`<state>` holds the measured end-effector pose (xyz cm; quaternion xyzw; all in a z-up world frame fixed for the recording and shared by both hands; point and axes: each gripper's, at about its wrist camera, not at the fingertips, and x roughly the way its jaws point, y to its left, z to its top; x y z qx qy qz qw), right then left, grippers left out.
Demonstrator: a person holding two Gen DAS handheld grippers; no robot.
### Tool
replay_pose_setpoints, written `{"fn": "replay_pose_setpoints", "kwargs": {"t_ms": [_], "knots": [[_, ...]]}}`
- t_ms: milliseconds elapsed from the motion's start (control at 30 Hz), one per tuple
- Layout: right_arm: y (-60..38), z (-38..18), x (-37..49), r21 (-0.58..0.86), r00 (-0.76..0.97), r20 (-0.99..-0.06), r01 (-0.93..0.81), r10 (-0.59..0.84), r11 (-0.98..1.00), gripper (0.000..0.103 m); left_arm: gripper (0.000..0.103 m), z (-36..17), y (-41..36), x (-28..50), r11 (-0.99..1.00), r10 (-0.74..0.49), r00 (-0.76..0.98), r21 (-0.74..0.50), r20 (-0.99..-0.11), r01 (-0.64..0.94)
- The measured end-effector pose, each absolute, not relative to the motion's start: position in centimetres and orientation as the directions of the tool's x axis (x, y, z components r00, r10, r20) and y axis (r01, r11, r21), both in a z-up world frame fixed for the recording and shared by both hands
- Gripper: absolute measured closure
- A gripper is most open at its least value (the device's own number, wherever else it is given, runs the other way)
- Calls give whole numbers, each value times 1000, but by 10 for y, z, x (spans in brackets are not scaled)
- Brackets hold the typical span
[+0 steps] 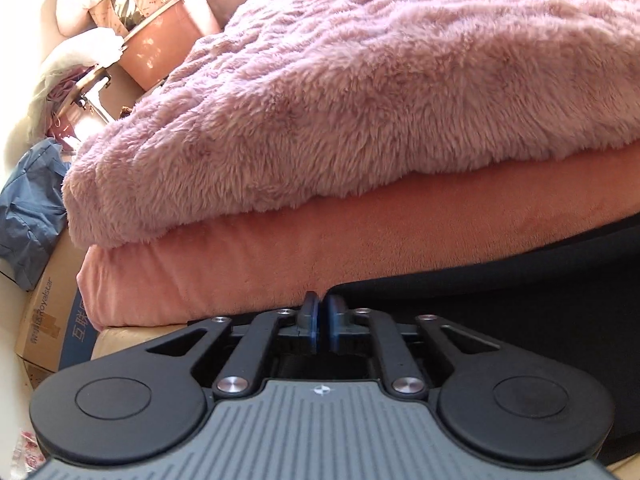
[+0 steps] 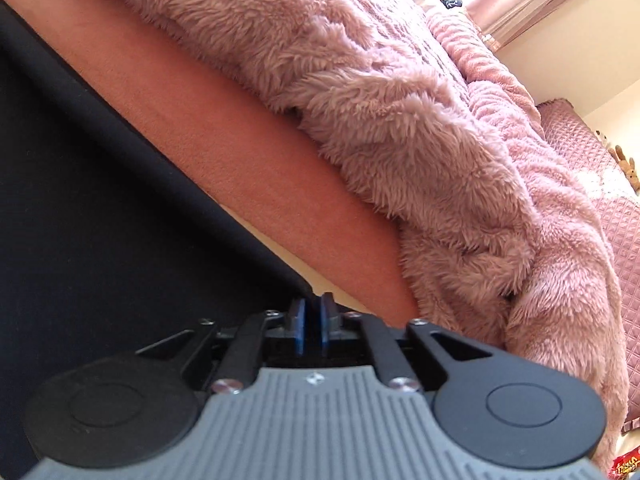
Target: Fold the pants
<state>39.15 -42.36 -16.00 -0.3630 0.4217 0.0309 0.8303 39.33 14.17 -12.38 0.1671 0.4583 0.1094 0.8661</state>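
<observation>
The black pants [image 1: 520, 300] lie spread on the bed in front of the orange-pink mattress side [image 1: 280, 248]. In the left wrist view my left gripper [image 1: 322, 312] has its blue pads nearly together at the pants' left corner edge, which seems pinched between them. In the right wrist view the pants [image 2: 100, 200] fill the left side, and my right gripper [image 2: 313, 312] has its pads nearly together at the pants' right corner, seemingly pinching it.
A fluffy pink blanket [image 1: 360, 100] is heaped on the bed behind the pants, also in the right wrist view [image 2: 420, 120]. A cardboard box [image 1: 44, 312], a blue bag [image 1: 32, 208] and an orange basket [image 1: 160, 52] stand at the left. A quilted pink cover [image 2: 592, 184] lies at right.
</observation>
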Motion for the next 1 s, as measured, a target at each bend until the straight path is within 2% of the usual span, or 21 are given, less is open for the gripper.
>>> {"fn": "replay_pose_setpoints", "kwargs": {"t_ms": [67,100,167,367,433,500,600,700,800,900,1000], "knots": [[-423,-154,388,-603,674,-683,-304,-281,737,45,78,-119,149,392,931,330,573,357,-750,-69],[-425,-150,387,-586,676,-684,-287,-273,758,45,74,-116,152,391,937,326,577,336,-749,-92],[-430,-142,384,-565,678,-682,-247,-276,787,45,63,-108,158,390,944,322,593,296,-738,-145],[-451,-115,341,-414,673,-691,-70,-264,907,52,61,-70,150,352,979,202,675,161,-710,-124],[-473,-103,314,-272,673,-698,67,-245,960,55,61,-66,140,337,992,129,680,101,-722,-80],[-496,-97,287,-107,671,-712,186,-205,977,62,61,-68,129,323,998,61,680,48,-730,-39],[-528,-102,249,151,662,-736,368,-145,917,63,64,-82,112,306,1000,8,660,1,-751,-10],[-548,-116,229,363,684,-726,472,-74,803,63,67,-99,104,300,1000,7,627,-10,-779,-24],[-548,-117,227,385,694,-711,516,-110,765,63,68,-107,104,296,998,13,606,-27,-795,-57],[-550,-112,243,389,724,-685,454,-78,802,63,68,-110,112,296,996,-10,591,-58,-807,-63],[-563,-112,269,381,695,-719,399,-4,834,64,78,-115,117,303,996,-13,551,-61,-834,-68]]}}
